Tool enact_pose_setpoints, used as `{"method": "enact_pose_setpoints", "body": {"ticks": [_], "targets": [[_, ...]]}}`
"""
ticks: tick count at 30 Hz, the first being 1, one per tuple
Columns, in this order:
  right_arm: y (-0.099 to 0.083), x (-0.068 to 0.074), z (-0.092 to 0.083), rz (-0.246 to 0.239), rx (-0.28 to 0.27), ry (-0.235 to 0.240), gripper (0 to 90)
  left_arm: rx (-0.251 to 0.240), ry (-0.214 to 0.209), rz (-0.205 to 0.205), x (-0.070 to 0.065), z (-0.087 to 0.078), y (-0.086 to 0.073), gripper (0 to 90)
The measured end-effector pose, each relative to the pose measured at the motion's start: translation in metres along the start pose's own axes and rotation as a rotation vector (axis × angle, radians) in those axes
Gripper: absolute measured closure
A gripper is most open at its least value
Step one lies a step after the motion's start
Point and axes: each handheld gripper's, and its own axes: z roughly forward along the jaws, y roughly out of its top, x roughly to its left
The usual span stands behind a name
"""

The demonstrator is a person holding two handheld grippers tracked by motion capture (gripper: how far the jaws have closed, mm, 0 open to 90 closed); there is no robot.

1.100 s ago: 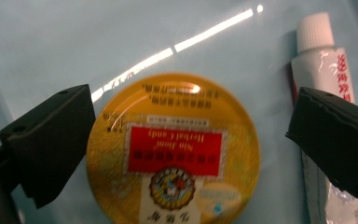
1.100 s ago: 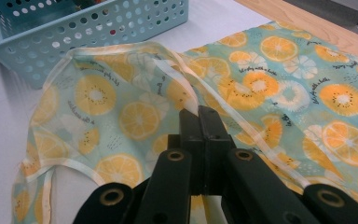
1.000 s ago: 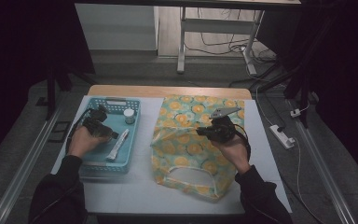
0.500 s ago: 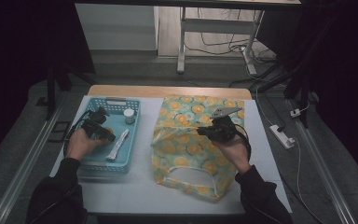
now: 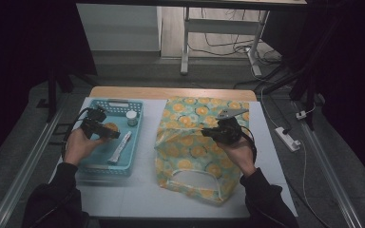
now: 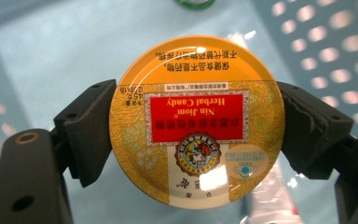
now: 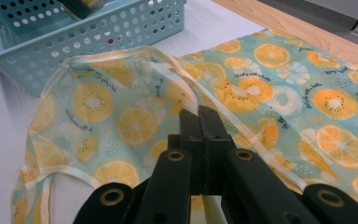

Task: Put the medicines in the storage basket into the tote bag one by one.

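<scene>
A round yellow tin (image 6: 196,84) with a red "Herbal Candy" label sits between the jaws of my left gripper (image 6: 196,135), which is shut on its rim. In the high view this gripper (image 5: 105,129) holds the tin (image 5: 111,127) just above the light blue basket (image 5: 109,101). A flat cloth bag (image 5: 190,156) printed with orange slices lies in the middle of the table. My right gripper (image 5: 209,133) is over it. Its jaws (image 7: 199,116) are pressed together on the bag's (image 7: 279,93) pale top hem, which is lifted a little off the lower layer.
Inside the basket lie a small white-lidded jar (image 5: 131,117) and a silvery sachet (image 5: 120,147). The basket's perforated wall (image 7: 121,28) stands just beyond the bag. White table surface (image 5: 123,190) lies in front. A power strip (image 5: 290,139) rests on the floor at the right.
</scene>
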Motion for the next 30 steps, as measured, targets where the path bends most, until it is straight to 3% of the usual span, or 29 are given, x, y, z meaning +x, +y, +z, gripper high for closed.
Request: {"method": "enact_pose_setpoints", "body": {"ticks": [19,30], "targets": [[0.000,0.000,0.000,-0.002,-0.007,-0.002,90.0,-0.116,-0.089,0.135,-0.045,-0.026,0.002,20.2],[0.000,0.001,0.000,-0.005,-0.010,-0.004,90.0,-0.142,-0.141,0.203,-0.073,-0.033,0.000,20.2]]}}
